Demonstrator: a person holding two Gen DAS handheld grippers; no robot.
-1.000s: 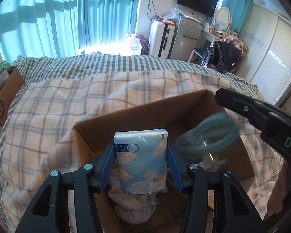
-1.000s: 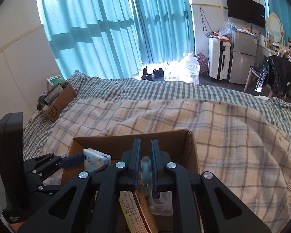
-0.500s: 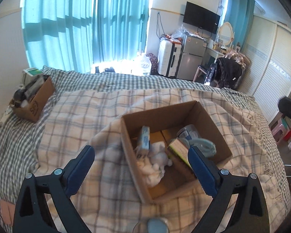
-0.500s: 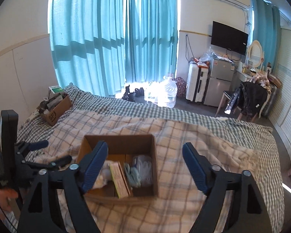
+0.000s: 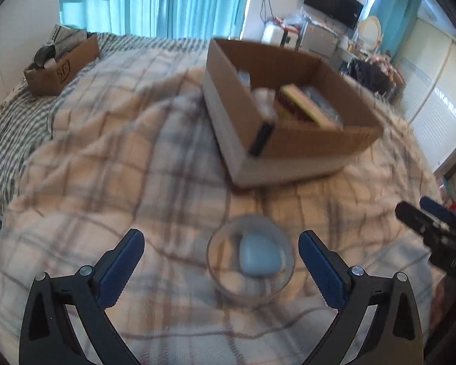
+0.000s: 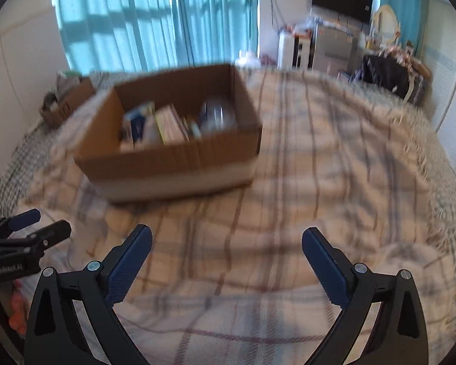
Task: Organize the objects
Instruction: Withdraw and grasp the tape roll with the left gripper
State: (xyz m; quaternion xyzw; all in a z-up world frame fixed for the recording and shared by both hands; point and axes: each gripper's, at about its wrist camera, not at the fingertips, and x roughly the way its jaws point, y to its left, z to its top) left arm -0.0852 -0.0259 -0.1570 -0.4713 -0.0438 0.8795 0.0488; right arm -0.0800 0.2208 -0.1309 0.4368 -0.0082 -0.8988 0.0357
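Note:
An open cardboard box sits on the plaid blanket and also shows in the right wrist view. It holds a tissue pack, a flat red and yellow box and clear plastic items. A clear round container with a light blue object inside lies on the blanket in front of the box. My left gripper is open and low over the blanket, with the container between its fingers, not touching. My right gripper is open and empty over bare blanket, right of the left gripper.
A second, smaller cardboard box with clutter stands at the bed's far left by the wall. Teal curtains hang behind the bed. A fridge, suitcase and chair with clothes stand beyond the bed at the right.
Both grippers let go of their items in the box, opened wide, and pulled back from it. They have since dropped low over the blanket; the clear container now lies between my left fingers.

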